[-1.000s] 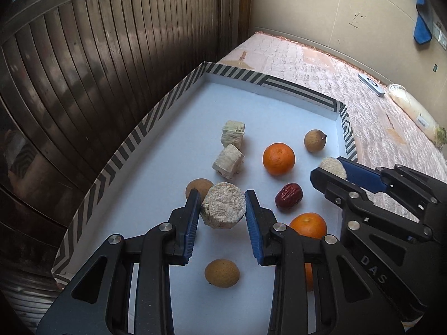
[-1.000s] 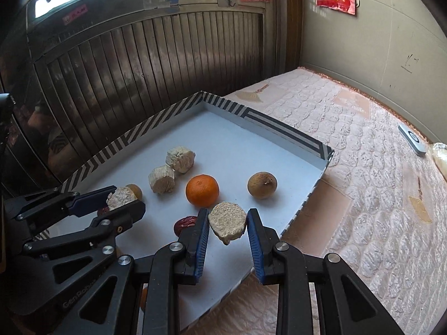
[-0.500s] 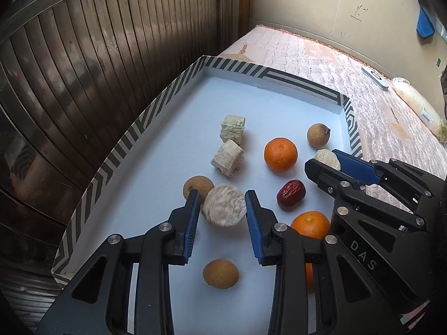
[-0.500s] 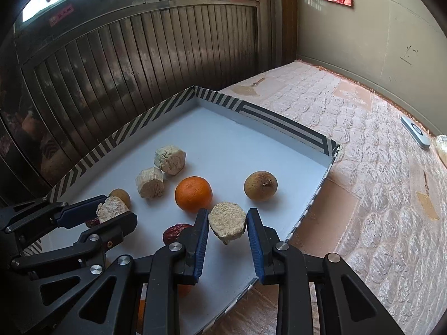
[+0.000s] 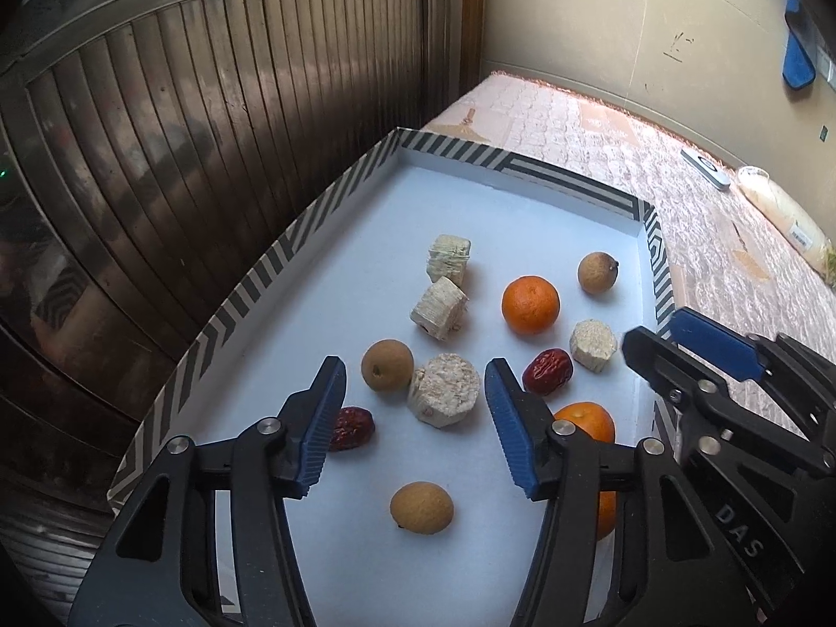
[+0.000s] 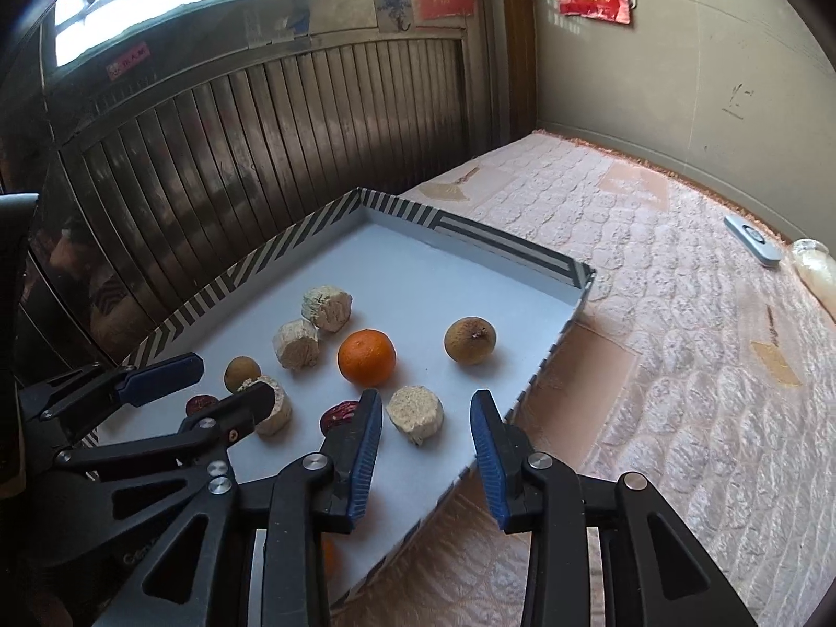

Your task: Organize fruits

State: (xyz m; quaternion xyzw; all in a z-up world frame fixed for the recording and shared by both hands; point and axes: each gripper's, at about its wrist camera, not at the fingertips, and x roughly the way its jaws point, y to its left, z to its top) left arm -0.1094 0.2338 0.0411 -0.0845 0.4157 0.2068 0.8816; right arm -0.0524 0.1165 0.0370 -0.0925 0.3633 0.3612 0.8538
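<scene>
Both grippers hang over the tray (image 5: 292, 256), a shallow white box with a black-and-white striped rim, sitting on a quilted pink mattress (image 6: 679, 313).

The left gripper (image 5: 415, 392) has its jaws opening, blue pads well clear of the pale round chunk (image 5: 444, 389) that lies on the tray floor between them. Nothing is gripped. That chunk sits just beside a brown longan (image 5: 387, 366) on its left. A red date (image 5: 352, 427) peeks out behind the left pad, and another red date (image 5: 548, 371) lies just right of the right pad.

Over to the right gripper (image 6: 426, 423): its jaws are opening too, and a second pale chunk (image 6: 416, 413) rests on the tray between the pads, not pressed by either.

Further back, two more pale chunks (image 5: 440, 300) lie close together, one behind the other. A mandarin (image 5: 530, 304) sits right of them, and a darker longan (image 5: 597, 273) lies near the tray's right wall. A second mandarin (image 5: 588, 418) is partly hidden behind the left gripper's right finger. Nearest the camera, a third longan (image 5: 421, 507) lies alone on the white floor.

Beyond the tray, a grey remote (image 6: 752, 240) lies on the mattress near the wall.
</scene>
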